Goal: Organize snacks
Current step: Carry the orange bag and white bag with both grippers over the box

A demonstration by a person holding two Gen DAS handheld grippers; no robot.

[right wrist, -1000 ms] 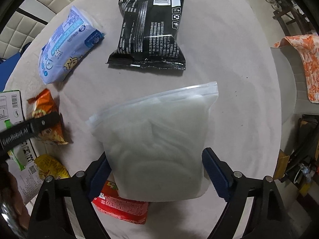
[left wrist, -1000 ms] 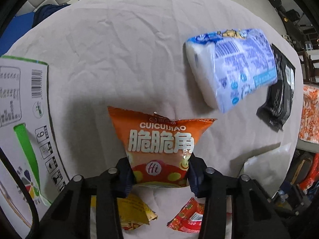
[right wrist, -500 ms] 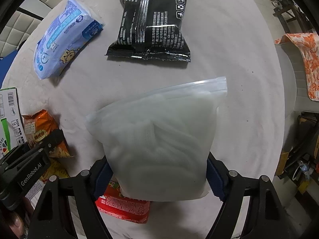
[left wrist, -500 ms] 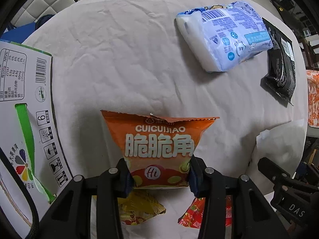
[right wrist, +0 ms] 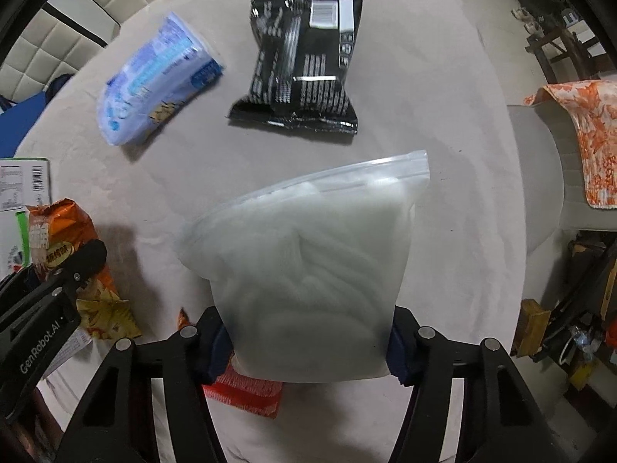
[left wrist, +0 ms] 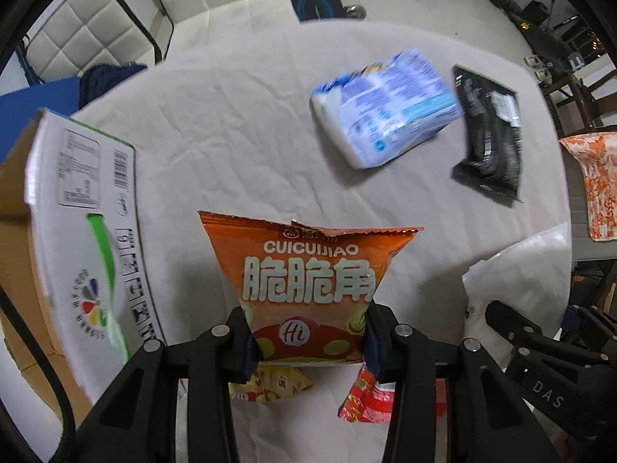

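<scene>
My left gripper (left wrist: 308, 341) is shut on the bottom of an orange snack bag (left wrist: 308, 274), held up above the round table. My right gripper (right wrist: 310, 341) is shut on a frosted zip bag (right wrist: 308, 266), its sealed top pointing away from me. In the right wrist view the orange snack bag (right wrist: 58, 239) and the left gripper (right wrist: 73, 270) show at the left. The zip bag (left wrist: 516, 270) appears at the right of the left wrist view. A blue-white pack (left wrist: 385, 115) and a black packet (left wrist: 489, 142) lie farther back on the table.
A white carton (left wrist: 85, 243) with green print stands at the table's left edge. A yellow packet (left wrist: 270, 386) and a red packet (left wrist: 366, 401) lie under the grippers. The tablecloth (left wrist: 231, 123) is wrinkled. Padded chairs (left wrist: 96, 31) stand behind; an orange-patterned cloth (right wrist: 582, 131) hangs right.
Both grippers have risen and tilted up, so more of the room behind the table shows. The orange bag and zip bag stay gripped; the two grippers are slightly closer together.
</scene>
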